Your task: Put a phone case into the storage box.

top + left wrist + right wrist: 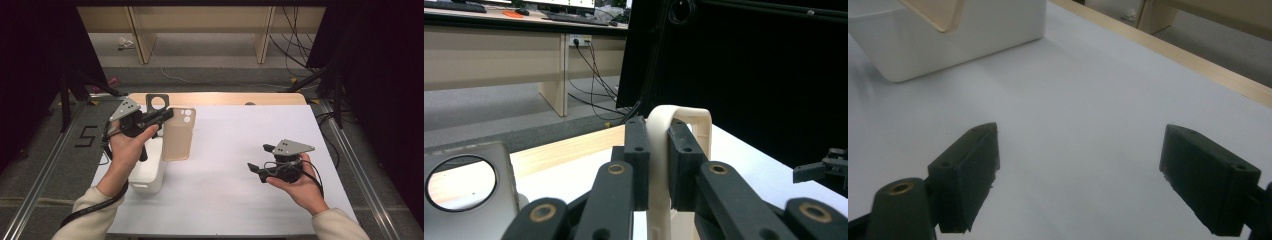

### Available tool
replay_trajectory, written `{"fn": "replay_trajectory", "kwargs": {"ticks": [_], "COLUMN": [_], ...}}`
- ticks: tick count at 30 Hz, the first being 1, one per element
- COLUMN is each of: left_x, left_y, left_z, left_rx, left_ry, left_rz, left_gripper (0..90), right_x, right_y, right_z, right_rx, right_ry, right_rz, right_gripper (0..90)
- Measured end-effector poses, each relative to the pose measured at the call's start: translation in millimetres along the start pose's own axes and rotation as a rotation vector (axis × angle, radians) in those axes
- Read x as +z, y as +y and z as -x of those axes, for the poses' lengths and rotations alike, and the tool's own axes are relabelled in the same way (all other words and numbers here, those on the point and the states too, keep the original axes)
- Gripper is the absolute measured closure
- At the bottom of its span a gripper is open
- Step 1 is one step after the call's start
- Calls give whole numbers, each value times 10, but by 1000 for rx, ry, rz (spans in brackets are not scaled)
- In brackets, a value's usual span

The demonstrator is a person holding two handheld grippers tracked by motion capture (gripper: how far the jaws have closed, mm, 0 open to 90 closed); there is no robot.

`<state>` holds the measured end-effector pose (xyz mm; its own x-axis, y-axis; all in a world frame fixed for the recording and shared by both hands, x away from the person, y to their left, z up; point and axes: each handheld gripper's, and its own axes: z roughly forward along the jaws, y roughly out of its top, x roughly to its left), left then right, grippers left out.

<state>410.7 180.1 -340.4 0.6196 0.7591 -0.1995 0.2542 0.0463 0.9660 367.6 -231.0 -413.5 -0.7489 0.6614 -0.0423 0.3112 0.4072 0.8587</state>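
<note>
A tan, see-through phone case (pixel 178 135) with camera cut-outs hangs upright above the table's left side. My left gripper (pixel 167 115) is shut on its top left edge. In the left gripper view the case's rim (pixel 679 117) is pinched between the two black pads of the left gripper (pixel 658 150). My right gripper (pixel 259 157) hovers over the right half of the white table (pixel 240 150), pointing left. In its own view the right gripper (pixel 1080 175) stands open, jaws wide apart, with only the bare table surface between them.
A white rectangular bin (pixel 150 172) sits at the table's left edge, below the case; the bin (pixel 963 35) also appears in the right gripper view. A dark plate with a round hole (pixel 157 102) stands at the back left. A wooden strip (pixel 225 98) runs along the far edge.
</note>
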Motion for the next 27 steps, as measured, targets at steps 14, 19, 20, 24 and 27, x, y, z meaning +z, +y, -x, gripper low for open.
{"fn": "replay_trajectory", "kwargs": {"ticks": [14,19,20,24,27], "left_x": [-73,-67,-69,-79,-85], "left_y": [97,104,109,146,180], "left_z": [-127,-164,-173,-207,-243], "left_rx": [-6,-6,-4,1,7], "left_ry": [-2,5,6,8,10], "left_rz": [31,36,36,46,49], "left_gripper": [810,810,810,811,810], "right_x": [-4,-1,-1,-2,6], "right_y": [-1,-2,-2,-3,-6], "right_z": [5,5,5,5,5], "right_rx": [10,14,14,18,16], "right_ry": [-5,-5,-5,-6,-4], "right_rz": [3,6,6,7,7], "right_gripper": [171,172,172,173,173]}}
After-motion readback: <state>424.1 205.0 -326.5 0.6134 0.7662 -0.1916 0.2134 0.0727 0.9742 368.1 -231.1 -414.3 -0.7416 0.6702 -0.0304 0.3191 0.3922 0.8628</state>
